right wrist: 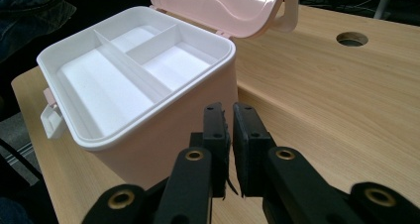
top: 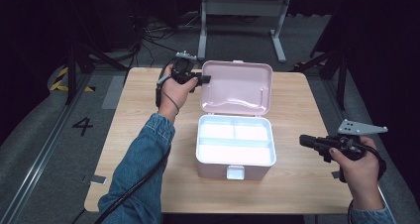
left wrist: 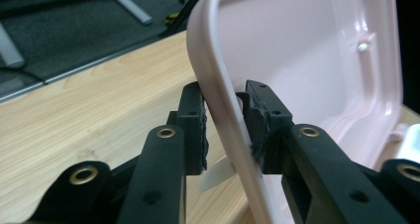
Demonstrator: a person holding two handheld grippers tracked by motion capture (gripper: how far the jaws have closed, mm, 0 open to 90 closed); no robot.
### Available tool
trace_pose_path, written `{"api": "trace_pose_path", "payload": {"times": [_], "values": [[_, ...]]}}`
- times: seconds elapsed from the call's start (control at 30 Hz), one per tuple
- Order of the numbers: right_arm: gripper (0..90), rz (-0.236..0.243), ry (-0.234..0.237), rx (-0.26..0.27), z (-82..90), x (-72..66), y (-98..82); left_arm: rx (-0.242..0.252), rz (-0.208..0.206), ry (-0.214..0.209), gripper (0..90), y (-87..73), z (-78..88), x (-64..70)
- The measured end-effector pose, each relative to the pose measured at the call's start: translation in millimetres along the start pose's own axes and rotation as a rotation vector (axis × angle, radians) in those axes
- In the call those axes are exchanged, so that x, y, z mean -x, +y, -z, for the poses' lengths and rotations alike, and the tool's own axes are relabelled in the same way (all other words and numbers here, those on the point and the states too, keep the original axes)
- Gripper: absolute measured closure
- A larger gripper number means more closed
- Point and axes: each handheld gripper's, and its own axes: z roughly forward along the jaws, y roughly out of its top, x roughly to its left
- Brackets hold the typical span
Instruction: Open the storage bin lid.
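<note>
From the high view I am looking at the pink box (top: 234, 152) sitting mid-table (top: 307, 184), its lid (top: 236, 87) standing open at the far side. My left gripper (top: 202, 79) is reaching the lid's left edge; my right gripper (top: 303, 140) is hovering right of the box.

In the left gripper view the jaws are straddling the lid's rim (left wrist: 223, 110), one pad (left wrist: 255, 117) touching it, the other just off.

In the right gripper view the jaws are sitting nearly together on nothing, near the box's wall (right wrist: 168, 135).
</note>
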Motion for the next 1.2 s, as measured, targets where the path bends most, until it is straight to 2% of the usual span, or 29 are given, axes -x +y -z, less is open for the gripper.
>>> {"api": "trace_pose_path", "payload": {"times": [0.13,0.47,0.57,0.63,0.87,0.97,1.03,1.1,1.13,1.2], "values": [[85.3,0.003,-0.009,-0.003,1.5,0.5,-0.3,-0.017,0.033,0.002,69.5,-4.3,-7.0,-5.0],[85.0,-0.008,-0.009,0.005,4.1,1.0,-0.9,-0.046,0.067,0.005,67.3,-9.0,-18.5,-11.8],[84.6,-0.012,-0.004,0.007,4.4,2.5,-1.8,-0.078,0.093,0.001,65.8,-13.1,-24.7,-15.6],[84.3,-0.021,0.004,0.011,4.8,2.9,-2.2,-0.088,0.119,-0.017,65.3,-15.6,-27.8,-18.9],[83.8,-0.026,0.004,0.014,6.6,4.5,-3.7,-0.117,0.160,-0.014,62.7,-21.1,-37.0,-23.5],[82.9,-0.036,0.013,0.018,6.4,5.0,-4.3,-0.153,0.149,-0.006,61.2,-22.2,-40.1,-25.1],[82.4,-0.041,0.021,0.022,6.3,5.5,-4.6,-0.168,0.162,-0.004,60.6,-23.9,-43.1,-26.1],[82.1,-0.044,0.025,0.021,6.5,6.1,-4.9,-0.193,0.154,0.000,60.5,-25.8,-44.9,-27.2],[81.9,-0.047,0.026,0.021,6.7,6.2,-5.0,-0.197,0.146,0.001,61.5,-27.0,-46.1,-28.0],[81.8,-0.048,0.025,0.022,6.9,6.4,-5.0,-0.199,0.161,-0.012,62.3,-29.0,-47.9,-28.5]]}}
